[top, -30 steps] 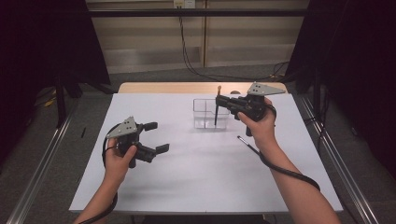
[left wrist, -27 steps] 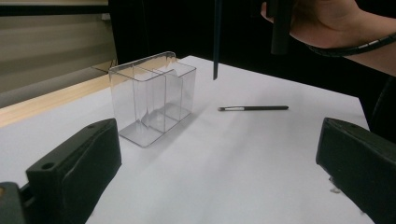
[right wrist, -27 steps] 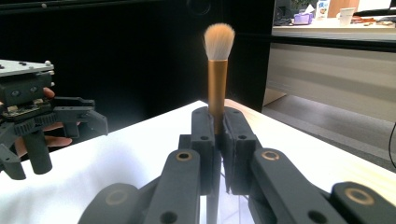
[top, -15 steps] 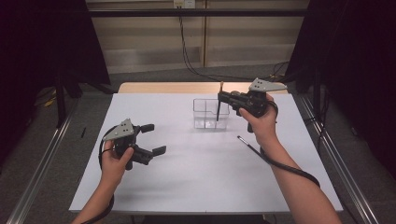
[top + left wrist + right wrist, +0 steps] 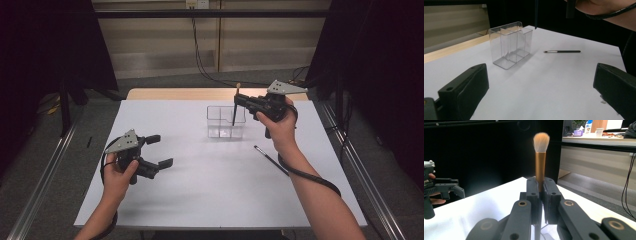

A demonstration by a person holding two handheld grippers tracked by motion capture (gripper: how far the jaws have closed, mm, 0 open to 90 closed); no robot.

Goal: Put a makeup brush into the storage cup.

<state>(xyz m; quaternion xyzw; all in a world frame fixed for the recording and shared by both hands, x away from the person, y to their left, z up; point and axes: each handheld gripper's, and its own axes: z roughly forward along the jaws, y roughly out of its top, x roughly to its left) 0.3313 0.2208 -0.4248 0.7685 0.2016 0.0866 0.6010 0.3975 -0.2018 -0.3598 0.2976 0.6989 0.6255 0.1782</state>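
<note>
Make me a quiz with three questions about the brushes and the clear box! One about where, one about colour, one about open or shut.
1. Where is the thin dark brush?
A. lying on the table
B. inside the box
C. in the left gripper

2. What colour is the held brush's band?
A. blue
B. copper
C. green

3. How is the left gripper?
A. shut on a brush
B. open
C. shut on the box

Answers: 1 A, it lies flat beside the clear box. 2 B, copper under pale bristles in the right gripper. 3 B, its jaws stand wide apart, holding nothing.

Left claw (image 5: 159,151) agape, right claw (image 5: 240,101) clamped (raised)
</note>
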